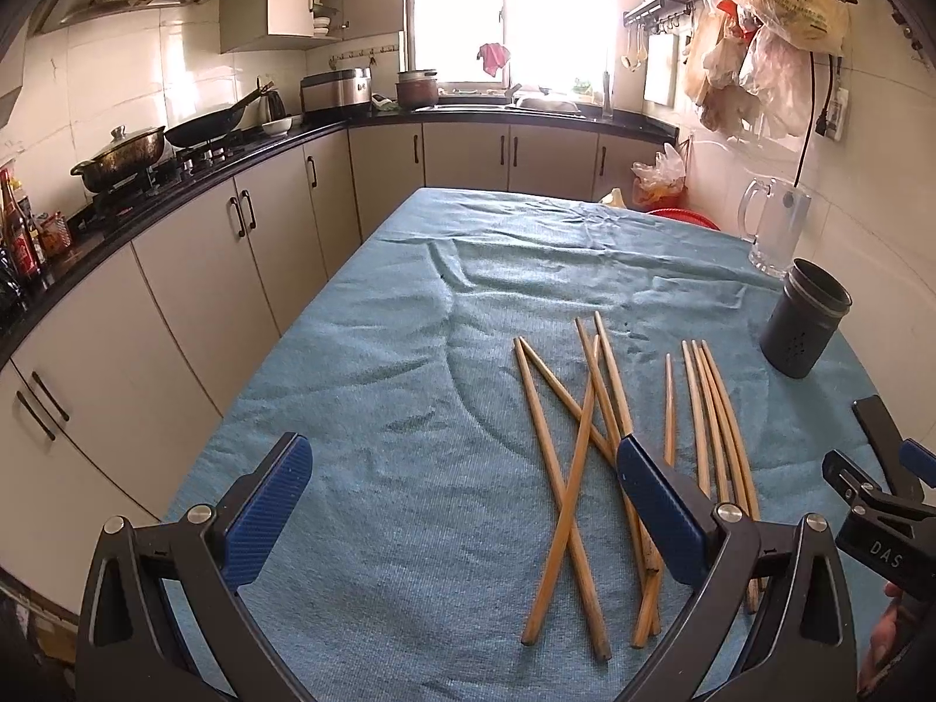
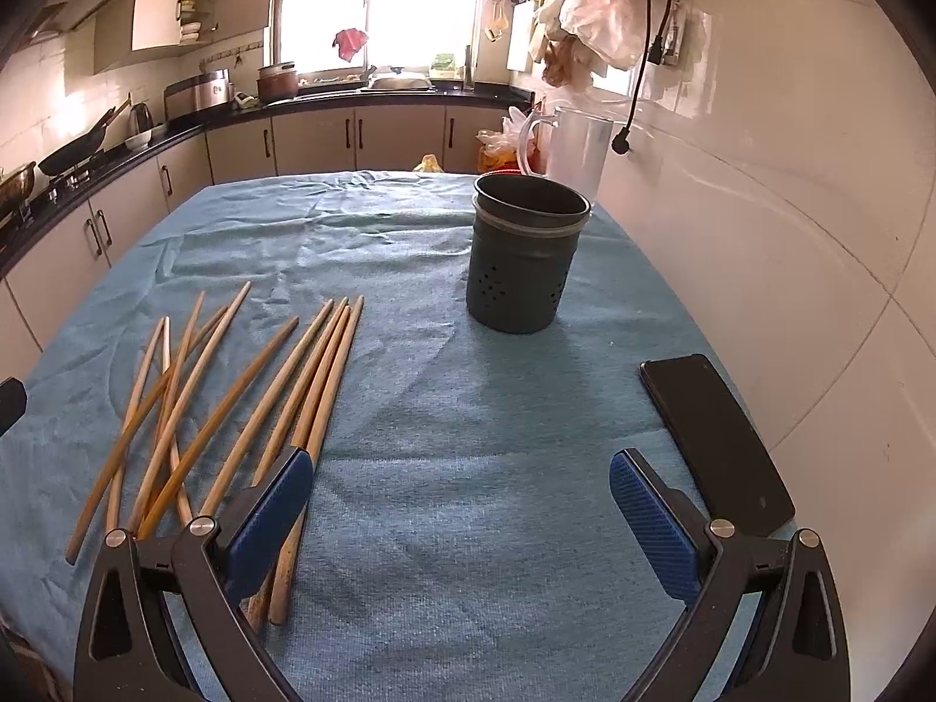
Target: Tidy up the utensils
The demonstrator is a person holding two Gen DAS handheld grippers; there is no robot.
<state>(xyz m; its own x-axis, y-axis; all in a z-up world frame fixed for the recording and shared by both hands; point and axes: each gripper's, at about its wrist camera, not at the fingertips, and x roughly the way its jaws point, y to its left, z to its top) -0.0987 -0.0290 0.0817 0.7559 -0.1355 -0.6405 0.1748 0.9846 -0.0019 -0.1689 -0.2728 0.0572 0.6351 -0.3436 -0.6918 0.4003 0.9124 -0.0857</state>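
Currently, nothing is gripped by either tool.
Left gripper (image 1: 462,482): fingers spread wide, holding nothing, hovering low over the blue cloth (image 1: 362,409).
Right gripper (image 2: 459,491): fingers equally wide apart, also holding nothing, with bare cloth between them.
Chopsticks (image 1: 591,456): about ten wooden sticks lying flat and loose on the cloth. Some cross each other; the rest lie nearly parallel. Their long axes run roughly away from the fingers, much in line with the way both grippers point.
Where they lie: for the left gripper, ahead and toward its right finger, which overlaps several sticks in view. For the right gripper, off beyond its left finger.
Nearer arm: probably the left, though fisheye distortion makes this hard to judge.
Holder (image 2: 526,257): dark, upright, perforated cup, open top, straight ahead of the right fingers and well apart from the sticks.
Phone (image 2: 716,439): lies flat just outside the right finger.
Glass mug (image 2: 570,146): stands behind the holder.
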